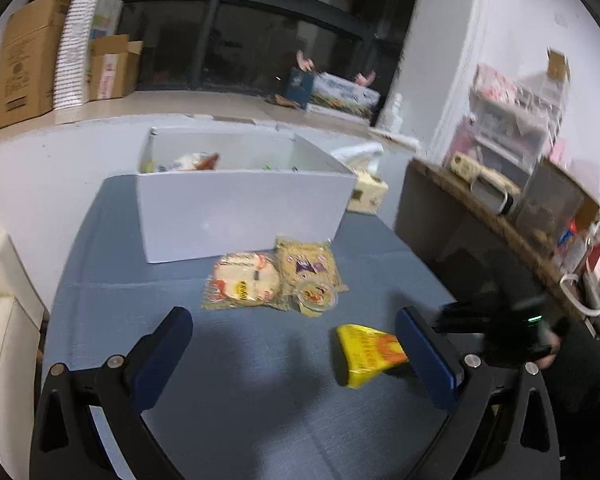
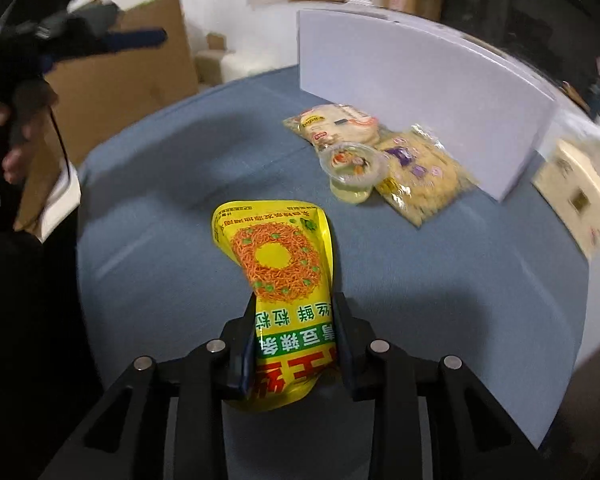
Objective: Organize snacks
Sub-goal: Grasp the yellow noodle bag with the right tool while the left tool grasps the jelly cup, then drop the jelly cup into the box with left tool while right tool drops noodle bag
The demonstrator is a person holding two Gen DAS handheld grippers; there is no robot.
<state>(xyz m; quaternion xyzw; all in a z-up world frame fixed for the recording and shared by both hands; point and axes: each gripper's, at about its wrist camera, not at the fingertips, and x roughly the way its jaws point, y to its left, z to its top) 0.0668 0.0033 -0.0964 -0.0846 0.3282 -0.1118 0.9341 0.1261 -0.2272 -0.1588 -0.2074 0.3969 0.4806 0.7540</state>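
My right gripper [image 2: 295, 308] is shut on a yellow snack bag [image 2: 280, 276] and holds it over the blue table; the bag also shows in the left wrist view [image 1: 366, 354]. My left gripper [image 1: 296, 334] is open and empty above the table. A round flatbread pack [image 1: 244, 282], a beige snack bag [image 1: 310, 266] and a small clear cup [image 1: 315, 296] lie together in front of the white box [image 1: 240, 216]. The same pile shows in the right wrist view: the pack [image 2: 336, 124], the cup [image 2: 354, 166] and the bag [image 2: 424, 176]. The box holds several snacks.
A tissue box [image 1: 366, 196] stands right of the white box. A cluttered wooden shelf [image 1: 500, 216] runs along the right. Cardboard boxes [image 1: 28, 56] stand on the back ledge, and more cardboard [image 2: 116, 88] stands left of the table [image 1: 260, 380].
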